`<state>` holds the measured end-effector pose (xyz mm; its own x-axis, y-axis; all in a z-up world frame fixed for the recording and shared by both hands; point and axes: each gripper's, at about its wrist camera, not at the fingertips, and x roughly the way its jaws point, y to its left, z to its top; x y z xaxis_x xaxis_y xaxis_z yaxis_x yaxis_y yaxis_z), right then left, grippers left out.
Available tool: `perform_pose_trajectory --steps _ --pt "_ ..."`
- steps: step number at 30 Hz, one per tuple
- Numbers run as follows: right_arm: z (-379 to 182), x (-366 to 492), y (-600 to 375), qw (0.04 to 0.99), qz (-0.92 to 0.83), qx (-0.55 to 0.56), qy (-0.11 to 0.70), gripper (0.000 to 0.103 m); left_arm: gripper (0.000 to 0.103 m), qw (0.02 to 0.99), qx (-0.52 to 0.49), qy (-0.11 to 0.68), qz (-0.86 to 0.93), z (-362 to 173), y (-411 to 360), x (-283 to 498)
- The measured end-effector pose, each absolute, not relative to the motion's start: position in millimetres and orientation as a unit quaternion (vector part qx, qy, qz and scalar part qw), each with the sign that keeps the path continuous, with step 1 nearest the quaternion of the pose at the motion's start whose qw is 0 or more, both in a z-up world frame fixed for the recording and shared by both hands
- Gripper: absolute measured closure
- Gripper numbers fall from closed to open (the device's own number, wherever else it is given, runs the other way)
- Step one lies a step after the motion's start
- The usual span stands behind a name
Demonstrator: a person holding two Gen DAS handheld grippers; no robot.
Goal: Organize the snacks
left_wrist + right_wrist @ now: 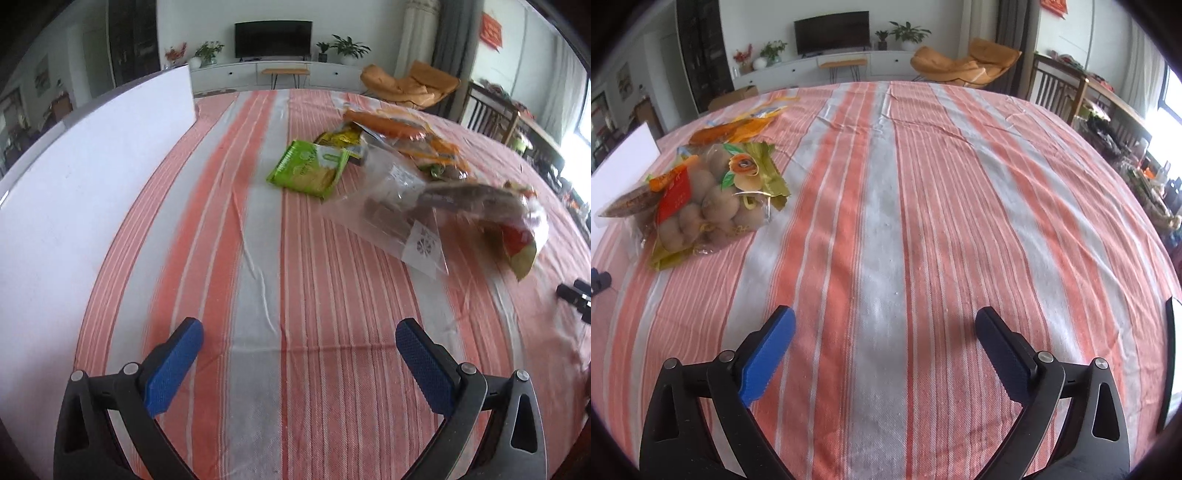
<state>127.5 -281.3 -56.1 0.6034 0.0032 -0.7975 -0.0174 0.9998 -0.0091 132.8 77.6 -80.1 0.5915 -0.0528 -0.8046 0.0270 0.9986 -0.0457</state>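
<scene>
My left gripper (299,338) and right gripper (885,326), jaws wide and empty, hover above the striped-cloth bench (923,184), ready for the heaped crinkly plastic snack packets (406,173).

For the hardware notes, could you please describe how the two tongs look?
Both look alike. The left tongs and right tongs have black, angular arms with triangular cut-outs and round silver pivot bolts. Each finger ends in a flat, finely ribbed blue pad. No cables, markings or sleeves show.
</scene>
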Motion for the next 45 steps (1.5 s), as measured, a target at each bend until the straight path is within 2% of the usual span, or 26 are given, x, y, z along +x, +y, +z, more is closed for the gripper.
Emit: perform_pose_trajectory --steps 45 --pt "-55.5 128.5 -281.8 0.895 0.002 -0.008 0.446 0.004 0.000 0.889 0.000 0.457 -0.013 -80.6 73.6 136.7"
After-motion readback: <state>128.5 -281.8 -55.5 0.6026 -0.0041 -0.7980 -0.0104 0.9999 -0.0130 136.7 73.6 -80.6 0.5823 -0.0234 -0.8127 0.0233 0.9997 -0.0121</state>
